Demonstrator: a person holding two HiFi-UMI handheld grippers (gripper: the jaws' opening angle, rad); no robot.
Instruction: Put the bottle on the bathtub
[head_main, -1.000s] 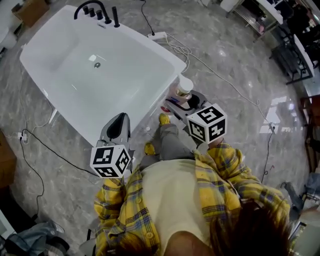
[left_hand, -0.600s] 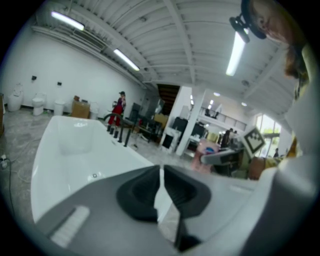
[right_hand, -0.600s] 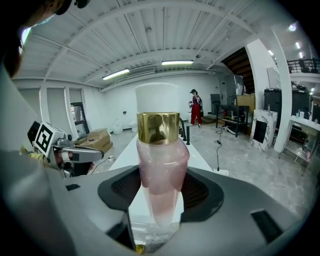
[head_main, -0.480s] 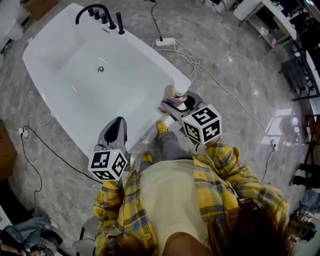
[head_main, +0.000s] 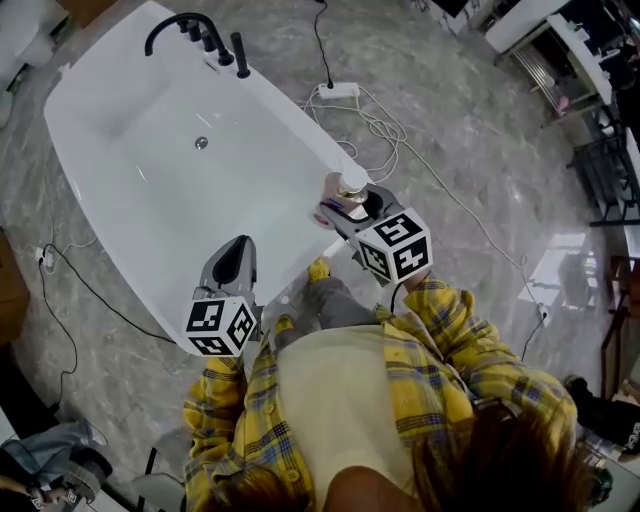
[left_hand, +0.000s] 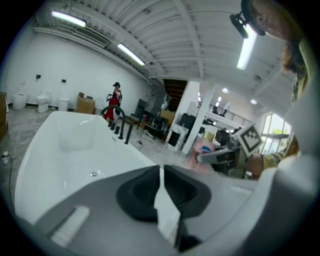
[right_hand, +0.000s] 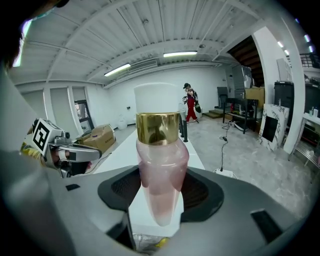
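Note:
A pink bottle (head_main: 347, 186) with a gold band and white cap is upright in my right gripper (head_main: 343, 206), which is shut on its body. It hangs at the near right corner of the white bathtub (head_main: 300, 115), right by the rim. In the right gripper view the bottle (right_hand: 160, 170) fills the middle, clamped between the jaws of the right gripper (right_hand: 156, 210). My left gripper (head_main: 232, 262) is over the tub's near rim, shut with nothing in it. In the left gripper view the left gripper (left_hand: 161, 186) has its jaws together, with the bathtub (left_hand: 75, 150) beyond.
A black faucet set (head_main: 190, 25) stands at the tub's far end, above a drain (head_main: 201, 143) in the basin. A power strip with white cables (head_main: 340, 90) lies on the marble floor to the right. A black cable (head_main: 70, 270) runs at the left. A person in red (right_hand: 191, 107) stands far off.
My right gripper has carried the bottle a little left, closer to the tub's corner rim. The left gripper has hardly moved.

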